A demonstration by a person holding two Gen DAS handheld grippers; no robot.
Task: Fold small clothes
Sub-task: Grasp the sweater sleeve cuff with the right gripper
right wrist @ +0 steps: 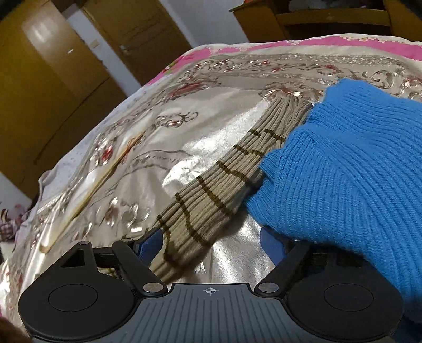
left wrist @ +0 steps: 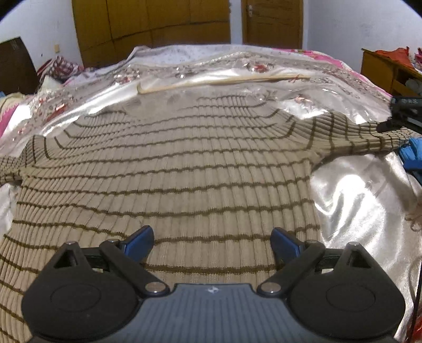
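Observation:
A beige ribbed sweater with thin brown stripes (left wrist: 184, 171) lies spread flat on the bed, both sleeves stretched out sideways. My left gripper (left wrist: 211, 234) hovers open over the lower part of its body, with nothing between the fingers. The right sleeve (right wrist: 211, 190) runs diagonally from beside the left finger of my right gripper (right wrist: 211, 237), which stands open just above it, the pads not pressing. A blue knit garment (right wrist: 343, 171) covers the sleeve's far part and hides the right finger's tip. The right gripper (left wrist: 395, 124) also shows at the sleeve's end in the left wrist view.
A shiny silver bedspread with a floral pattern (left wrist: 348, 190) covers the bed. A thin wooden stick (left wrist: 211, 80) lies beyond the sweater's collar. Wooden wardrobe doors (left wrist: 147, 23) stand behind the bed and a wooden cabinet (left wrist: 382, 68) to the right.

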